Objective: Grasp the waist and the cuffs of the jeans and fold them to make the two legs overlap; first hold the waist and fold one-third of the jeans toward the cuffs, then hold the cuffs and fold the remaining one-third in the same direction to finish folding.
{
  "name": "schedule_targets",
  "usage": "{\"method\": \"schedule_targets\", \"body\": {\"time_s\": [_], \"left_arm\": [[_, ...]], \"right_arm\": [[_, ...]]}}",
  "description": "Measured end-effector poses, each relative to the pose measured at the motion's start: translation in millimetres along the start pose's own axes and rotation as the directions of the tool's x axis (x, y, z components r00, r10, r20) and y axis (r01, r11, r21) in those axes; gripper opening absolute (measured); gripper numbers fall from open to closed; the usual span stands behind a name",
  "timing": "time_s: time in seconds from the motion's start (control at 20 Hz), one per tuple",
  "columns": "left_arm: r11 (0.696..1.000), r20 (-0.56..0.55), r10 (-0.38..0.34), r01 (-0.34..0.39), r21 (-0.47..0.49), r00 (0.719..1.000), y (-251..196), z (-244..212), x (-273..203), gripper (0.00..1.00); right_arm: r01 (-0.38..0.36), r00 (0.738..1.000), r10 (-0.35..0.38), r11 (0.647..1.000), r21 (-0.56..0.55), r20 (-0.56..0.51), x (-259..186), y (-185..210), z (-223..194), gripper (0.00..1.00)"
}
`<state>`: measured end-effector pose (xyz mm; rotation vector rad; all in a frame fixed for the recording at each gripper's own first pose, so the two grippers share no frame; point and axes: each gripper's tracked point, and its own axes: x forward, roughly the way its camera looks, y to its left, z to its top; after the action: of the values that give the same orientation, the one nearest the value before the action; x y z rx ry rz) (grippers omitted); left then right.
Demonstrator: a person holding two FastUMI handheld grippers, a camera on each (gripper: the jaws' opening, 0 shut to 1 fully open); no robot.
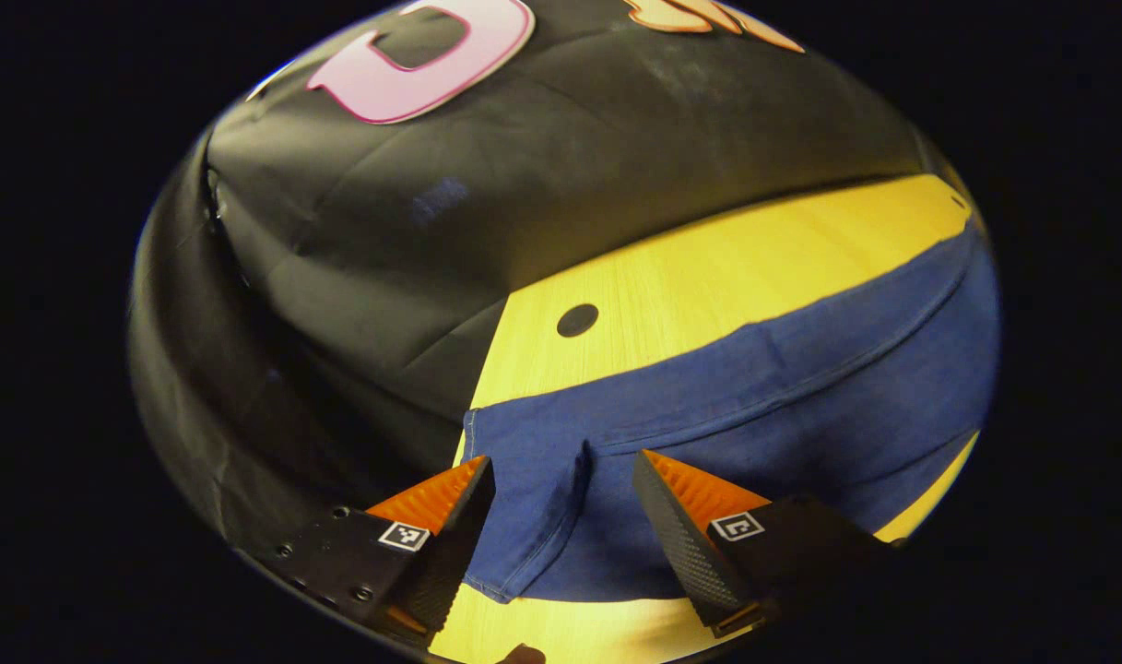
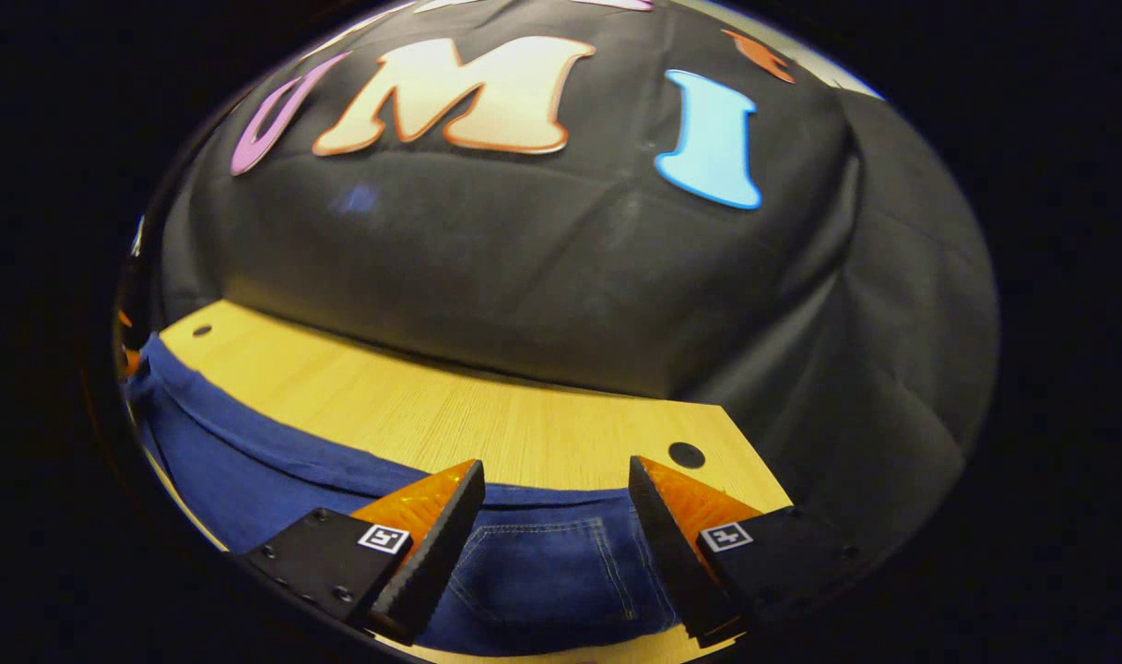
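Observation:
Blue jeans (image 1: 763, 397) lie flat along the light wooden table (image 1: 708, 277). In the left gripper view the cuff end (image 1: 533, 489) of the jeans lies between and below the fingers of my left gripper (image 1: 563, 484), which stands open over it. In the right gripper view the waist end with a stitched back pocket (image 2: 551, 567) lies under my right gripper (image 2: 556, 493), which is also open. The jeans (image 2: 247, 470) stretch away to the left there. Neither gripper presses on the cloth.
The tabletop has a round dark hole near each far corner (image 1: 577, 320) (image 2: 686, 454). Black cloth walls (image 2: 542, 267) close the booth right behind the table and at its sides. Bare wood runs between the jeans and the back wall.

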<state>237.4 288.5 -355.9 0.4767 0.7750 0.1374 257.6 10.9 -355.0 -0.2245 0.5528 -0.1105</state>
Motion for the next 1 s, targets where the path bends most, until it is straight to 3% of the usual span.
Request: {"method": "schedule_targets", "body": {"time_s": [0.3, 0.65, 0.75, 0.85, 1.0], "left_arm": [[0.985, 0.156, -0.074, 0.097, -0.142, 0.985, 11, 29, -34, 0.94], [0.961, 0.225, -0.159, 0.203, -0.190, 0.961, 3, 58, -72, 0.95], [0.959, 0.224, -0.178, 0.220, -0.177, 0.958, -13, 56, -82, 0.95], [0.960, 0.221, -0.185, 0.224, -0.167, 0.958, -25, 51, -90, 0.95], [0.956, 0.202, -0.202, 0.238, -0.173, 0.958, -37, 47, -94, 0.95]], "right_arm": [[0.135, 0.986, -0.110, 0.968, 0.212, -0.124, -32, -72, -44, 0.98], [0.266, 0.945, -0.149, 0.866, 0.422, -0.290, -28, -112, -114, 0.99], [0.314, 0.929, -0.182, 0.849, 0.426, -0.322, -26, -119, -125, 0.95], [0.357, 0.912, -0.222, 0.844, 0.400, -0.345, -25, -129, -134, 0.99], [0.361, 0.891, -0.184, 0.841, 0.403, -0.414, -23, -120, -156, 0.99]]}}
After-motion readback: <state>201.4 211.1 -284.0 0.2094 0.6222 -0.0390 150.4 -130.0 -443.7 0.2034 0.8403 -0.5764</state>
